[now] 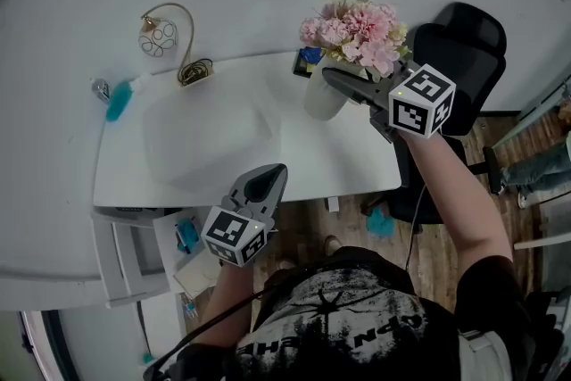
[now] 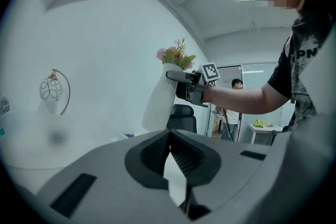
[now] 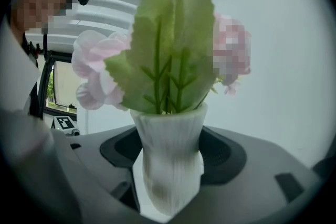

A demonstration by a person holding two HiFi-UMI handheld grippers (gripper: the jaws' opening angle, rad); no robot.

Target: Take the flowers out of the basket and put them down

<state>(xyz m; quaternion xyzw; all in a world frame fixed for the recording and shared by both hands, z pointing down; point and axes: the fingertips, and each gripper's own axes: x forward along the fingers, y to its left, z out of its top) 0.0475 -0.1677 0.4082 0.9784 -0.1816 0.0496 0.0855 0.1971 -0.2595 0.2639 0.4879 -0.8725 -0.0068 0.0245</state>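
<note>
White wall backs a white worktop (image 1: 357,165), with a gold-arched ornament (image 1: 165,36) at 11 o'clock and a black chair (image 1: 459,40) off the 2 o'clock corner. The flowers (image 1: 357,27), pink blooms with broad green leaves, stand in a white ribbed vase (image 1: 321,98) over the worktop's 1 o'clock corner. I can make out no basket around it.

The right hand-held gripper (image 1: 343,78) has its jaws closed round the vase's lower body, pads against both flanks. The left hand-held gripper (image 1: 272,174) hangs at the 6 o'clock edge, jaws together at the tips with nothing between them.

Risks, as I judge them:
- The vase is top-heavy and gripped low, so a quick swing could tip it in the pads.
- The ribbed wall may slip if the squeeze eases.
- Setting it down so close to the corner could send it over the edge.

The long axis runs from base to blooms. In the left gripper view it leans, blooms toward 1 o'clock. Whether the base touches the worktop cannot be told.
</note>
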